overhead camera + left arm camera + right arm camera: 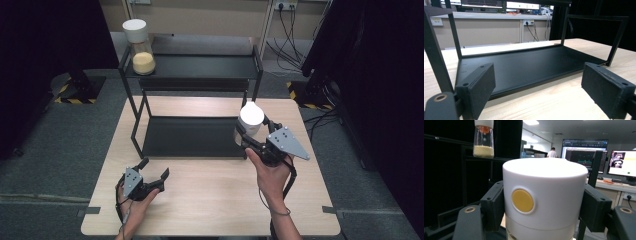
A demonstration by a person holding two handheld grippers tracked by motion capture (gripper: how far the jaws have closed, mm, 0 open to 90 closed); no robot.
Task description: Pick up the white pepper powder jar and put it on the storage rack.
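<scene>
My right gripper (251, 131) is shut on a jar with a white lid (250, 116), held at the right end of the black two-tier rack (192, 67). In the right gripper view both black pads press the sides of the white lid (544, 192), which carries a round yellow button. A second jar (139, 46) with a white lid and yellow grains stands on the rack's top shelf at the left, and it appears as the grain jar (483, 139) in the right gripper view. My left gripper (154, 170) rests open near the table's front left, with nothing between its fingers (477, 87), facing the lower shelf (524, 66).
The rack stands at the back half of the light wooden table (210, 200). Grey floor surrounds the table. Cables (287, 35) hang at the back right, and yellow-black taped stand bases (75, 95) sit left and right of the rack.
</scene>
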